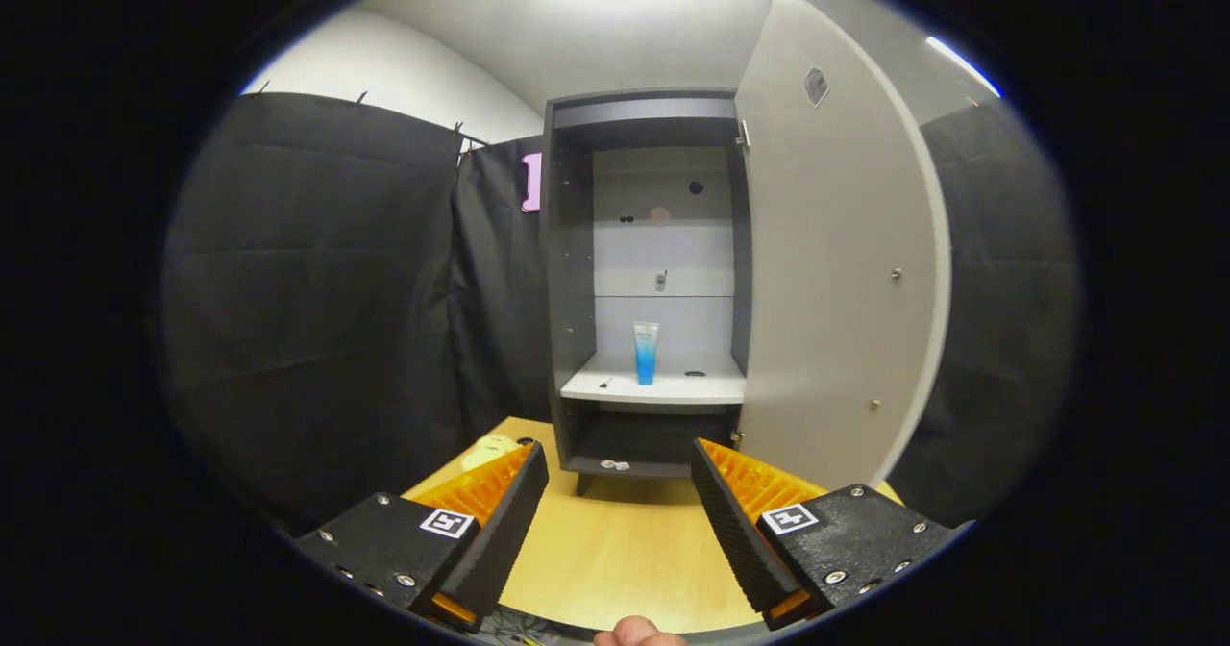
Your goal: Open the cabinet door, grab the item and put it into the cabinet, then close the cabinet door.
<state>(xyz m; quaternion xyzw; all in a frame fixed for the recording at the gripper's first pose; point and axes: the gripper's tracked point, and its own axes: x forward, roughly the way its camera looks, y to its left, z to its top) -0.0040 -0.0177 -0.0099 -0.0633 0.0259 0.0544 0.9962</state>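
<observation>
Open path over bare table [615, 540] into cabinet [646, 281], door [826, 271] swung wide, tube [645, 352] mid-shelf.

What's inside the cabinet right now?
In the cabinet, a blue tube stands upright on the white shelf. The compartment below is too dark to judge. The open door hides nothing inside. The gripper is open, empty.

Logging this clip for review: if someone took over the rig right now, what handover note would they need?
Gripper: open, holding nothing, over the wooden table, facing the cabinet.
Cabinet door: swung open to the right.
Item: a blue tube stands upright on the cabinet's white shelf, well beyond the fingers.
Done: door opened, tube placed inside.
Left: close the door.
</observation>
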